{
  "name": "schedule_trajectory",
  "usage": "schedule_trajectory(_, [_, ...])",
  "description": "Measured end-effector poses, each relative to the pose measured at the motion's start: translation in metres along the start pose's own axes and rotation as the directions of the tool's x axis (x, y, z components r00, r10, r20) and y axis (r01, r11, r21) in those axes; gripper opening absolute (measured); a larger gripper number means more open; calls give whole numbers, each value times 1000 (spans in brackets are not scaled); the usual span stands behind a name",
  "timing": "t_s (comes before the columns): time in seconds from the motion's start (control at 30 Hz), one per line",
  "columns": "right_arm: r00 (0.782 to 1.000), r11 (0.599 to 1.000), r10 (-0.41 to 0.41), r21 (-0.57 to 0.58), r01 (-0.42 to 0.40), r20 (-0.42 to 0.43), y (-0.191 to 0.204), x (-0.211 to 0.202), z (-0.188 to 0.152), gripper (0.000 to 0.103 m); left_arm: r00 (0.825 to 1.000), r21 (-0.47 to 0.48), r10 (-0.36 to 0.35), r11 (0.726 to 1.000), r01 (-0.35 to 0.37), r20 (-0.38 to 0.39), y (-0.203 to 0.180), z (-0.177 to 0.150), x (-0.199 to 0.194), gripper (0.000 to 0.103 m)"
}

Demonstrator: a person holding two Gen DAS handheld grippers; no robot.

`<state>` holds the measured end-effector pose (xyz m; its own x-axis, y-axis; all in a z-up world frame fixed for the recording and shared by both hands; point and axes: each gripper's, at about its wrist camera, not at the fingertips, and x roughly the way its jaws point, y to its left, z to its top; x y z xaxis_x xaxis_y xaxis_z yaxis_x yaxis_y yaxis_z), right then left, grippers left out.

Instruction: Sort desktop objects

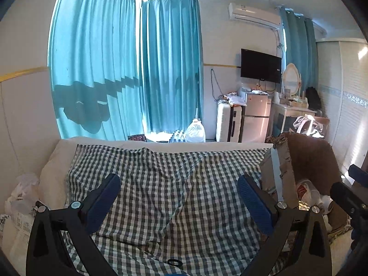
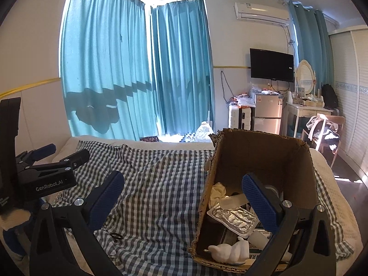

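We hold both grippers wide apart and empty: the left gripper (image 1: pixel 179 201) hangs over the checked cloth (image 1: pixel 165 184) near its middle, and the right gripper (image 2: pixel 182 201) hangs at the left wall of the cardboard box (image 2: pixel 264 151), one finger over the cloth and the other over the box's open mouth. The box lies on its side at the right edge of the bed, and inside it we see a foil blister pack (image 2: pixel 234 217), a white figurine (image 2: pixel 232 251) near the front lip, a pale crumpled cloth (image 2: pixel 217 192) further back, and other items we cannot make out. The one thing left loose on the checked cloth is a small black ring (image 2: pixel 116 236), near the front edge and just beside the right gripper's left finger; it also shows at the bottom of the left wrist view. We judge it light, thin and rather flexible, likely a hair tie, lying flat on soft fabric, so it may slip or take cloth with it; we would nip it across one side of the loop, pressing lightly into the bed
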<state>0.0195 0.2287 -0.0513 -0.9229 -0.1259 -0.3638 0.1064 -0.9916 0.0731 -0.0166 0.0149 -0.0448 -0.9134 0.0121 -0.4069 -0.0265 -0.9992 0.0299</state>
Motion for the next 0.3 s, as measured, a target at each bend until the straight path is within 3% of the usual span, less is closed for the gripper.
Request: schedule_trajectory(0.3, [999,999,-28,19,29,-30,-2,2,3,103,1000,23,-12,1000,12,6,-2,3,-8,103])
